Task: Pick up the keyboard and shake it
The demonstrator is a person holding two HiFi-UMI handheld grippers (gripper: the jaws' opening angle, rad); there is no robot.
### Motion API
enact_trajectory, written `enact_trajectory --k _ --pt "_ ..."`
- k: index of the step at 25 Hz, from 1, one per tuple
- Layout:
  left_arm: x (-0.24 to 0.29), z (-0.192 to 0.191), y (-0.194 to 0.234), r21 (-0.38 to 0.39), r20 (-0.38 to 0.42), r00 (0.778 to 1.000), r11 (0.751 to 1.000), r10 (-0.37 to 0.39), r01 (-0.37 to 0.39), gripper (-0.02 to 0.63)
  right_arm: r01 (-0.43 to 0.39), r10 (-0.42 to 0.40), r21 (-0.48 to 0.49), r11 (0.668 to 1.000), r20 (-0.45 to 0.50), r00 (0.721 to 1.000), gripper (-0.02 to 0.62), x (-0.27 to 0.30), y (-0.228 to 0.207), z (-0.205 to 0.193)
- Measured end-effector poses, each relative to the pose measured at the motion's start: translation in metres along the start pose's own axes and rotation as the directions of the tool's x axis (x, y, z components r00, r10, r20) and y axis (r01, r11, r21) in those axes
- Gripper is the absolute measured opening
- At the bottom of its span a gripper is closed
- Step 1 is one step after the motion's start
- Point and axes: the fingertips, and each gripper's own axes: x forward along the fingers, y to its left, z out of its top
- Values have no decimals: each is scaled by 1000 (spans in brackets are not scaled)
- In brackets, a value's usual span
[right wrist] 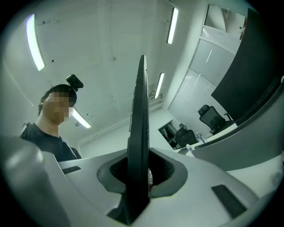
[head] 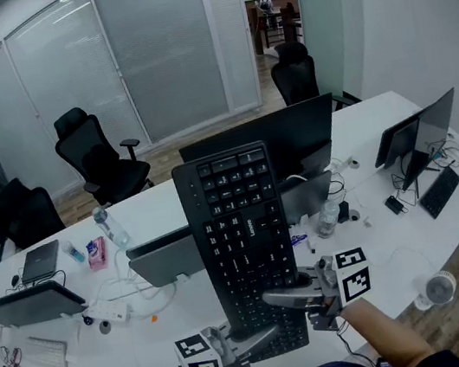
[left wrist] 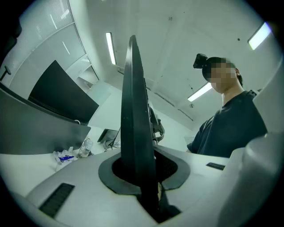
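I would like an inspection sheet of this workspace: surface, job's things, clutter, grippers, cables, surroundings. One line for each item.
Surface: white curved desk, crowded.
Job's things: black keyboard, raised above the desk, keys facing the head view.
Clutter: water bottle, laptop, monitor.
Grippers: left gripper and right gripper, both shut on the keyboard's near end.
Cables: white cables loose on the desk, left of the keyboard.
Surroundings: black office chairs, glass partition.
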Motion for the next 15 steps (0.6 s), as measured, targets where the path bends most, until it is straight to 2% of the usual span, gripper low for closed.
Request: enact_trajectory --k 9,15 --pt "0 4 -3 36 10 1000 999 19 -19 91 -12 12 -10 1000 1 1000 84 2 5 3" --pt "3 5 -3 61 26 999 998 31 -32 91 -26 26 -56 998 2 1000 87 1 9 5"
